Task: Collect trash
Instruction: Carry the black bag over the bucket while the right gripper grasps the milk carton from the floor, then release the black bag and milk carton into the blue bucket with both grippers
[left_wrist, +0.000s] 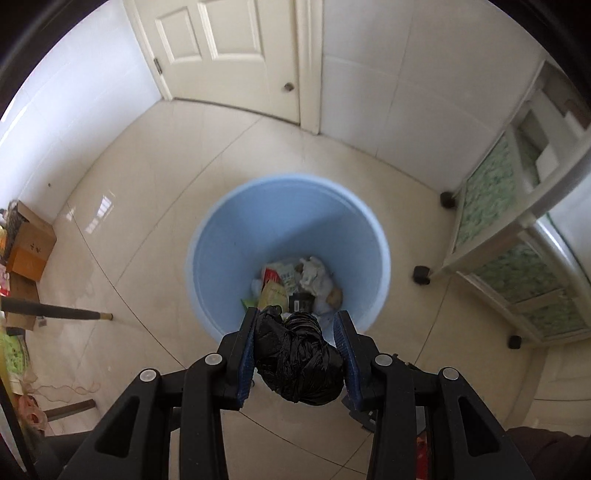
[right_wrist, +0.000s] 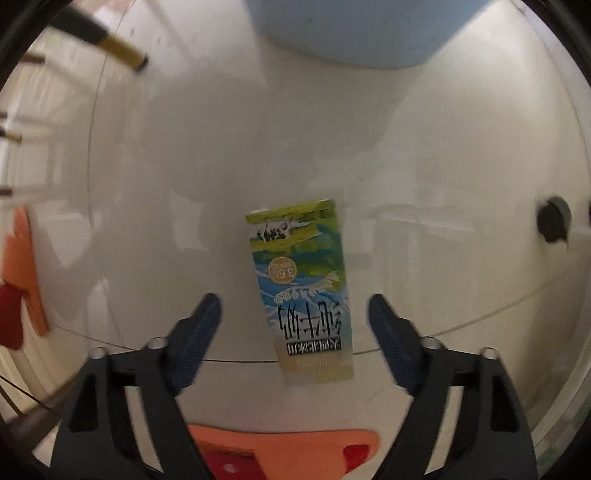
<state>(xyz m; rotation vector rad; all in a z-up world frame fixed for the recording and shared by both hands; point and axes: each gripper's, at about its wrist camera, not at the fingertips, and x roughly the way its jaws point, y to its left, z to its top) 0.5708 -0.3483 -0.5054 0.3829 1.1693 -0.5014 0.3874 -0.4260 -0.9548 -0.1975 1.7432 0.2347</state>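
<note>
Left claw (left_wrist: 297, 332): I grip one black bag wad (left_wrist: 297, 360) above the blue bin (left_wrist: 236, 236).
Right claw (right_wrist: 295, 314): unclenched, one milk carton (right_wrist: 303, 291) lying between my fingers.

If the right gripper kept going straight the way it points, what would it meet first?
Most likely the milk carton lying on the floor: it sits between the right gripper's open fingers, untouched. Depth is unclear.

Left claw (left_wrist: 297, 350), right claw (right_wrist: 293, 343): black angular frames, silver rivets (blue ridged pads inside).

Open floor (right_wrist: 155, 184) around carton (right_wrist: 301, 291)
</note>
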